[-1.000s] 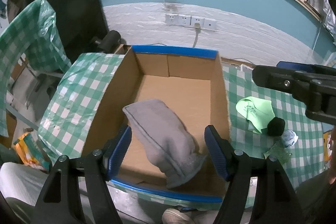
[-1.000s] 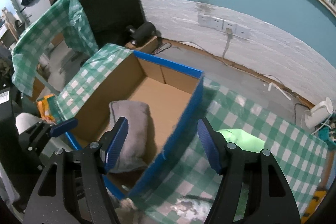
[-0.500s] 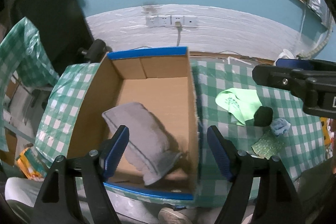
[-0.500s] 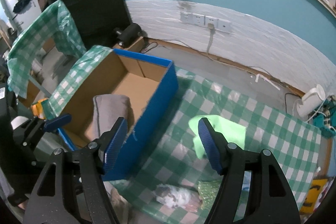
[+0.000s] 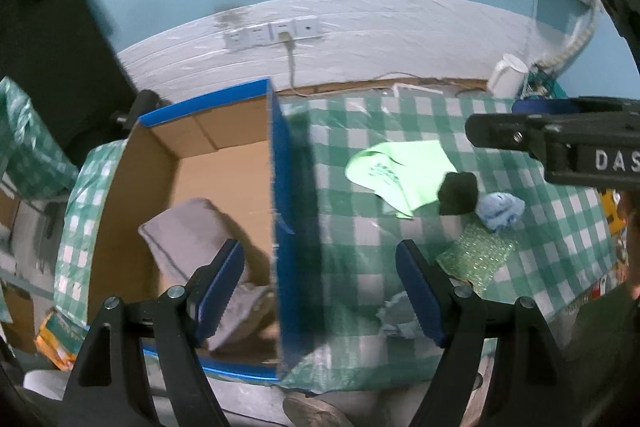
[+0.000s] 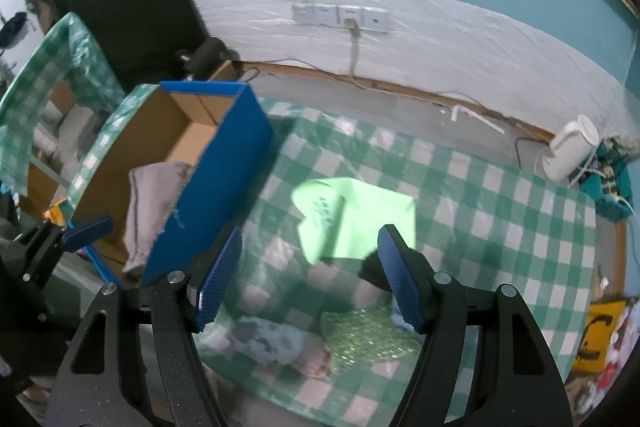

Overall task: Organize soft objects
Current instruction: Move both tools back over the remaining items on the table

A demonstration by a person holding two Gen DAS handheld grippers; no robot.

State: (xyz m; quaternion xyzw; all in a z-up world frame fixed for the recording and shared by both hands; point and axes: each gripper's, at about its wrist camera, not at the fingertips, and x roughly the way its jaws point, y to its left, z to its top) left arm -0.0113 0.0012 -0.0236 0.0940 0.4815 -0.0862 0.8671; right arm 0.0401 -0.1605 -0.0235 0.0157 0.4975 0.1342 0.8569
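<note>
Several limp cloths lay right of the cardboard box (image 5: 224,163); the green cloth (image 6: 356,219) (light, floppy) suited a pinch at its fold. Left gripper (image 5: 320,291) and right gripper (image 6: 310,277) stood wide, empty.

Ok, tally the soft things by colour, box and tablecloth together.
Grey: 1, the folded grey cloth in the cardboard box
Green: 2, the light green cloth and the sparkly green scrub pad
Black: 1, the black lump
Blue: 2, the pale blue ball and the crumpled blue-grey cloth
Total: 6

Towel (image 5: 188,239) in box (image 5: 280,187), cloth (image 5: 400,171) right.
</note>
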